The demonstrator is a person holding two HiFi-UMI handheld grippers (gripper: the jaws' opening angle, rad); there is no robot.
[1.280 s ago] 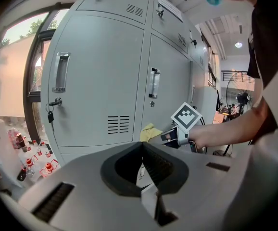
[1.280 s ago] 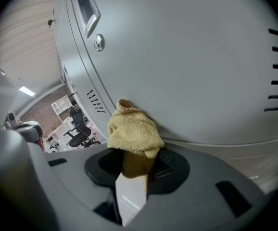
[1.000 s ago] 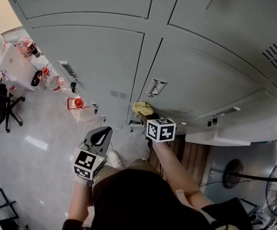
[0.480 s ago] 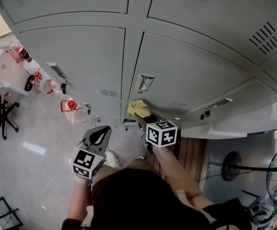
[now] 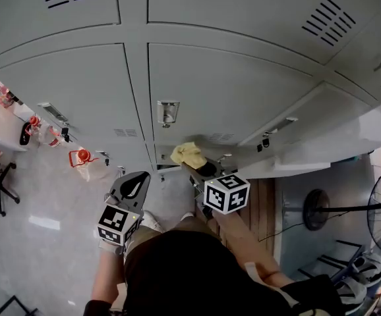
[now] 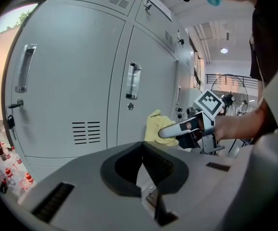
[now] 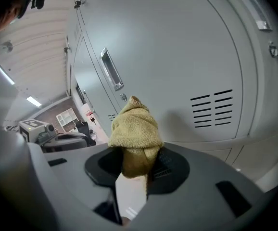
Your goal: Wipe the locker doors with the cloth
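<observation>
Right gripper (image 5: 196, 170): jaws clamped on yellow cloth (image 5: 187, 154), bunched forward as wiping pad, frame centre, at lower locker door (image 5: 230, 91). Left gripper (image 5: 134, 188): jaws together, empty, lower left, clear of wiping.

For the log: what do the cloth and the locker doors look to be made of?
The cloth is yellow and looks like terry or microfibre: its surface is nubby and fluffy. The locker doors look like painted sheet metal, pale grey with a smooth, soft sheen; the punched vent slots point that way.
</observation>
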